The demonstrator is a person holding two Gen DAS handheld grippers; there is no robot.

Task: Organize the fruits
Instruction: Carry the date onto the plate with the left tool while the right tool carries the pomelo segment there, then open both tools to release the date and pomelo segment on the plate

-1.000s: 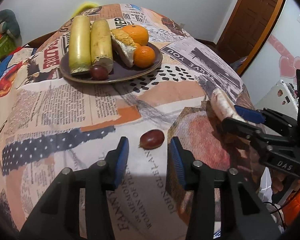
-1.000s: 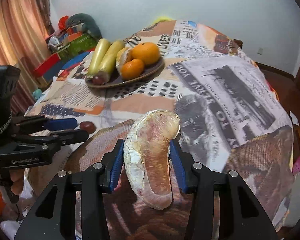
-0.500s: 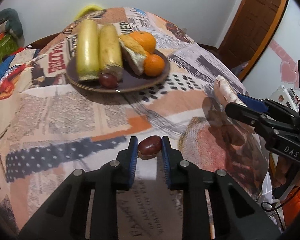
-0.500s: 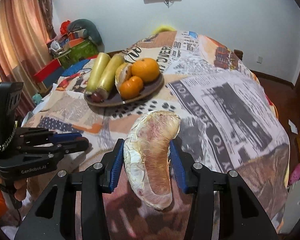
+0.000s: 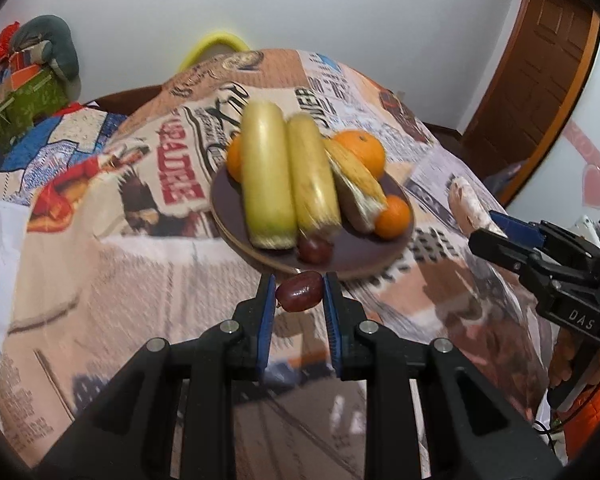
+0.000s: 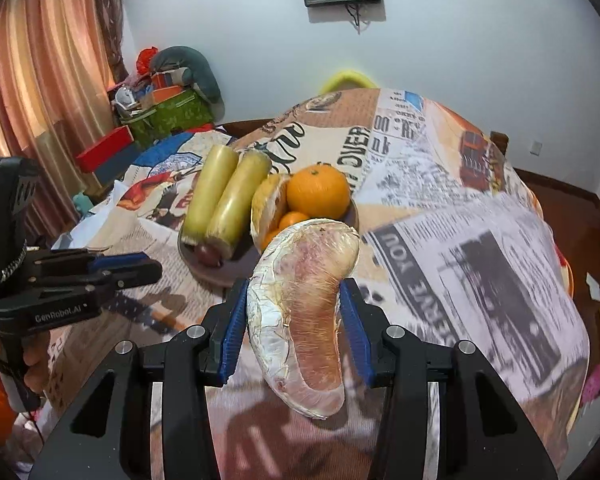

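The left gripper (image 5: 299, 298) pinched a red grape (image 5: 300, 291) just at the plate's (image 5: 364, 258) 6 o'clock rim, the right gripper (image 6: 293, 312) clamped a pomelo segment (image 6: 300, 312), and, I judged, the smooth grape could slip out or get crushed.

Dark red grape (image 5: 300, 291), brown plate (image 5: 364, 258), orange oranges (image 5: 359, 152), newsprint-patterned tablecloth (image 5: 132, 280).
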